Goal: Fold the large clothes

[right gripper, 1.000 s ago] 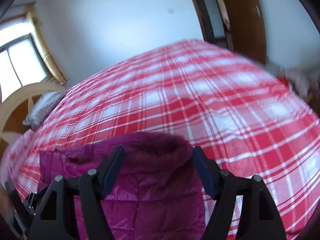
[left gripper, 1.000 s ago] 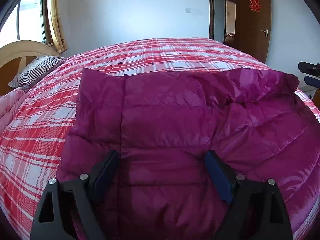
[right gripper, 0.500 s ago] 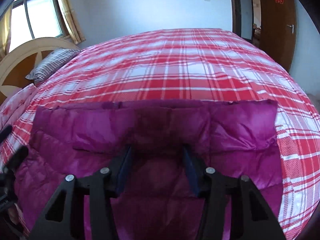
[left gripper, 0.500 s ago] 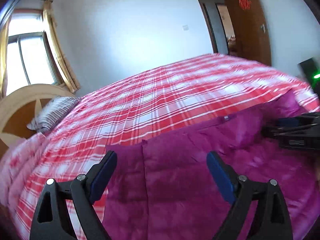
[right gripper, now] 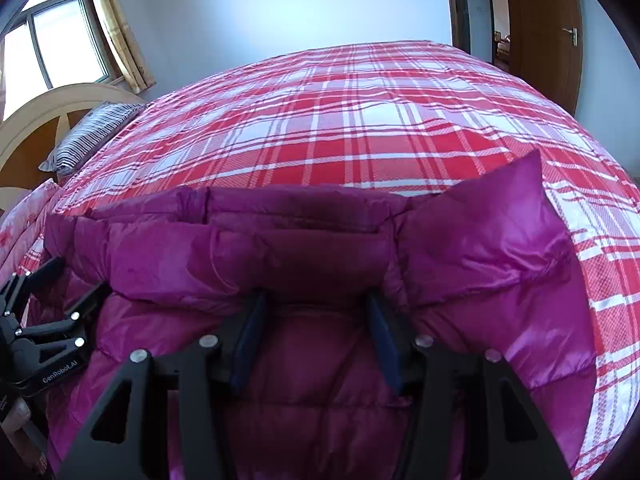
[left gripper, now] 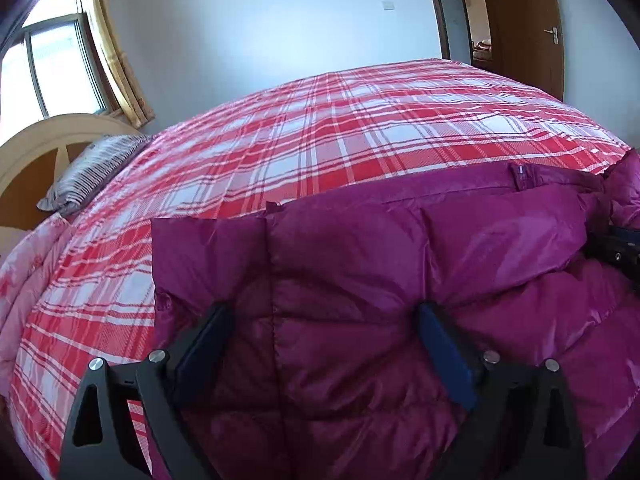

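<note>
Both released: left gripper (left gripper: 320, 328) and right gripper (right gripper: 314, 320) pressed onto jacket (left gripper: 360, 248). Puffy, slick; could spring unfolded.

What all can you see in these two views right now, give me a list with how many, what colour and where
puffer jacket: one, magenta, spread on the near side of the bed under both grippers
bedspread: one, red and white plaid, covering the bed
pillow: one, grey and white striped, by the headboard at left
quilt: one, pink patterned, at the bed's left edge
headboard: one, pale wood, curved, far left
window: one, with a yellowish curtain, upper left
door: one, brown, with a red paper decoration, upper right
wall switch: one, white, on the back wall
left gripper: one, black with blue fingers, open over the jacket
right gripper: one, black with blue fingers, open over the jacket
</note>
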Demonstrator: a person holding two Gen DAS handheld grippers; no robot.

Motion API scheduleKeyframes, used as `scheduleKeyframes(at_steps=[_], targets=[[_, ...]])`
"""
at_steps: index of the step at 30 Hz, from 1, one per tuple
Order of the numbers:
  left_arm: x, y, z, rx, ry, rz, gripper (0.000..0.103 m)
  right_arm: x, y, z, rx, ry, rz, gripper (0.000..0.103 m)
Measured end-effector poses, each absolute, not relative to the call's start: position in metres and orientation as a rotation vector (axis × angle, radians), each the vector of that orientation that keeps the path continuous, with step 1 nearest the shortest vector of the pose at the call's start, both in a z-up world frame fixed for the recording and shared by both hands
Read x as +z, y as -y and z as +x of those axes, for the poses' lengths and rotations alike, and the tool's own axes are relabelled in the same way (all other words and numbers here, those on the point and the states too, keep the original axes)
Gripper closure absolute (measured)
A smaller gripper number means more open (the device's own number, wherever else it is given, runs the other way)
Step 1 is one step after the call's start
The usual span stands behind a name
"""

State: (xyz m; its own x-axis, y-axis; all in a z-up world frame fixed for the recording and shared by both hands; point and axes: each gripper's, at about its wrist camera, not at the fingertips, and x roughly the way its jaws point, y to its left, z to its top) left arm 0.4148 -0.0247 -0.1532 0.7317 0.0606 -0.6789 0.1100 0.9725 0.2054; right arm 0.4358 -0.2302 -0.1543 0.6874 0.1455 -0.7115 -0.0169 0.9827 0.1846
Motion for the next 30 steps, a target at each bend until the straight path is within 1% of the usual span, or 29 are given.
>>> scheduleKeyframes(at_steps=[13, 22, 30], targets=[[-0.159, 0.02, 0.418, -0.023, -0.773, 0.207, 0.004, -0.157, 0.223, 0.442, 0.084, -0.828, 0.13, 0.04], [-0.162, 0.008, 0.425, -0.026, -0.811, 0.13, 0.001, -0.151, 0.22, 0.449, 0.074, -0.812, 0.115, 0.04], [-0.164, 0.003, 0.428, -0.028, -0.826, 0.093, 0.001, -0.151, 0.221, 0.462, 0.058, -0.819, 0.114, 0.04]])
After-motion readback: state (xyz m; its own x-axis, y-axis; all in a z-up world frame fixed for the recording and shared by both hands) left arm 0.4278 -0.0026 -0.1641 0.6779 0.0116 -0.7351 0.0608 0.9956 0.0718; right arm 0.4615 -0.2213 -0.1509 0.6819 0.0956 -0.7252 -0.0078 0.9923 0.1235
